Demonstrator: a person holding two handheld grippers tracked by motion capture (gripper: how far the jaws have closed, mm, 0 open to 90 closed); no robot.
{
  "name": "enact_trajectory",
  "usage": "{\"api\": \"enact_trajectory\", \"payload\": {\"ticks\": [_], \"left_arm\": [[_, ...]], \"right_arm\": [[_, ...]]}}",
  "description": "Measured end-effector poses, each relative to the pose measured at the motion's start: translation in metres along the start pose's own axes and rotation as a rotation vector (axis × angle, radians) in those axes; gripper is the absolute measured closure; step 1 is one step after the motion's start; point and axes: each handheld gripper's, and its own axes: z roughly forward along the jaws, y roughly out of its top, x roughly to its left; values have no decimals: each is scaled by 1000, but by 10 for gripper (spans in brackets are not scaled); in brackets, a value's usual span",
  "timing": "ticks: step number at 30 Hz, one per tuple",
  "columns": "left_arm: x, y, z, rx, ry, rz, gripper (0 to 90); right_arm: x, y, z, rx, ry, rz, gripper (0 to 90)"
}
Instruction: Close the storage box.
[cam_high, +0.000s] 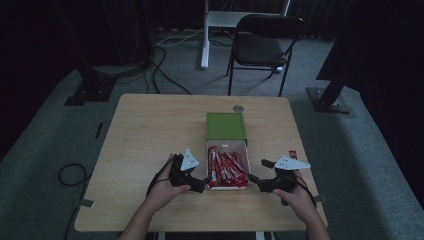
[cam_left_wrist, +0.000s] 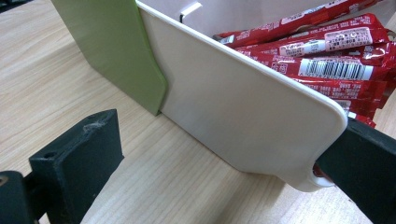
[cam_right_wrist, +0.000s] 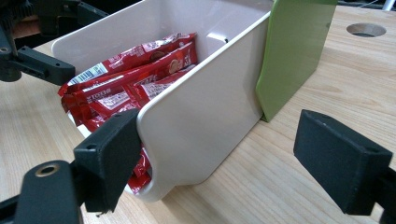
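White drawer (cam_high: 227, 145) is slid most of the way out of the green sleeve (cam_high: 226, 125), full of red packets (cam_high: 226, 169). Left gripper (cam_high: 204, 184) sits at the drawer's near-left corner, jaws wide open, side wall between them, nothing clamped. Right gripper (cam_high: 253, 181) mirrors it at the near-right corner, also wide open, wall between its jaws. Grasp not yet made; looks like the drawer remains to be gripped and slid, though which way is unclear.
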Motion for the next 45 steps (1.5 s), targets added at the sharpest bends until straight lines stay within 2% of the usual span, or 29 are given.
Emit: {"api": "enact_trajectory", "payload": {"ticks": [14,22,28,45], "left_arm": [[7,3,3,10,12,0,25],[13,4,6,7,18,-15,25],[15,7,8,14,29,-4,25],[24,12,16,19,21,-24,25]], "right_arm": [[-1,5,4,11,-17,-23,133],[-4,6,8,7,-15,-6,128],[-6,8,11,8,-19,-6,125],[-14,10,17,0,-32,21,125]]}}
